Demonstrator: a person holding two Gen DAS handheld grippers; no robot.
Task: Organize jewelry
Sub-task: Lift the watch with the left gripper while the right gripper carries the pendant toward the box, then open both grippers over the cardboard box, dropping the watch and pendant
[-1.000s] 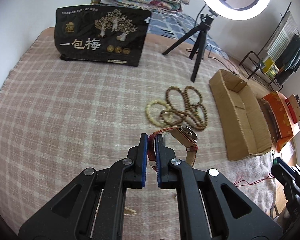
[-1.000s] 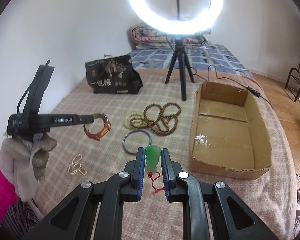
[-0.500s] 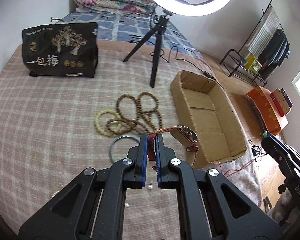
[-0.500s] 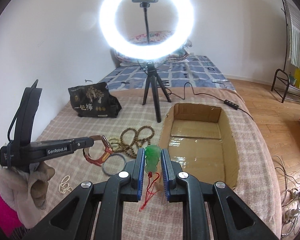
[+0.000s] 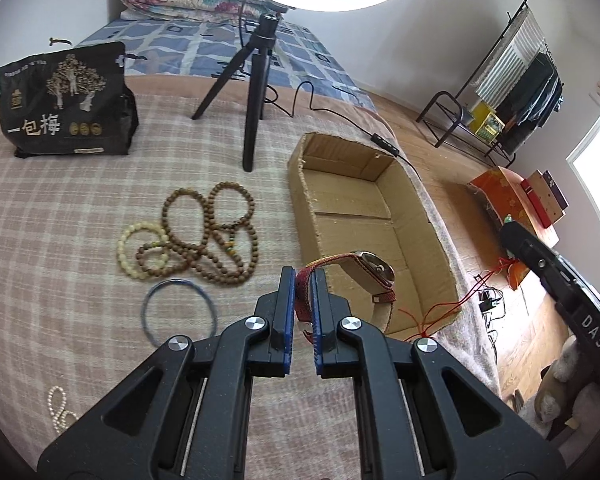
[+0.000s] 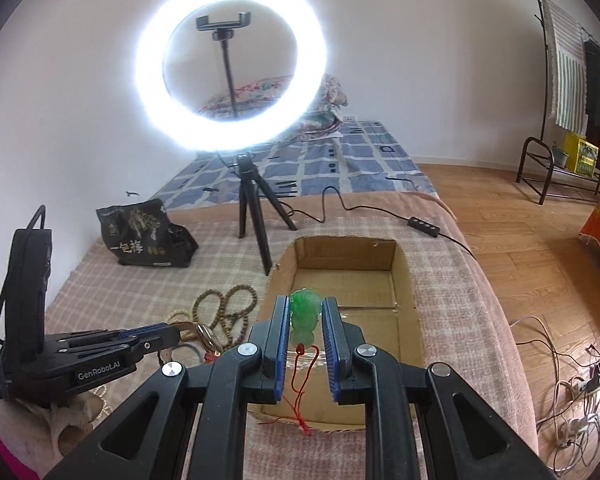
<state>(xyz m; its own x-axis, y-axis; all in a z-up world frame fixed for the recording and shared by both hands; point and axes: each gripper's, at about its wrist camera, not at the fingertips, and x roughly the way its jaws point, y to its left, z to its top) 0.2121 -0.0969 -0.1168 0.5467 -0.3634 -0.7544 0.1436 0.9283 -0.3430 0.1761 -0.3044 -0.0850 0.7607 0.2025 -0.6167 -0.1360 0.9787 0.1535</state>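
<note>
Left to right: small pearl string [image 5: 60, 408], thin blue bangle [image 5: 179, 312] and brown and cream bead bracelets [image 5: 204, 236] lie on the checked blanket [image 5: 60, 240], unsorted. The left gripper [image 5: 300, 312] clamps the red-strapped wristwatch [image 5: 364, 276] just beside the open, apparently empty cardboard box [image 5: 428, 232]. The right gripper [image 6: 306, 344] pinches a green carved pendant [image 6: 305, 314] on red cord over the box's near end. Nothing is yet boxed.

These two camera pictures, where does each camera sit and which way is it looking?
Left wrist: rides the left tongs, looking along them at the watch they pinch, beads and cardboard box; the right tongs show at right.
Right wrist: rides the right tongs, looking over the green pendant into the box toward the ring light; the left tongs show at left.
Shared: box, beads, watch, black bag.
</note>
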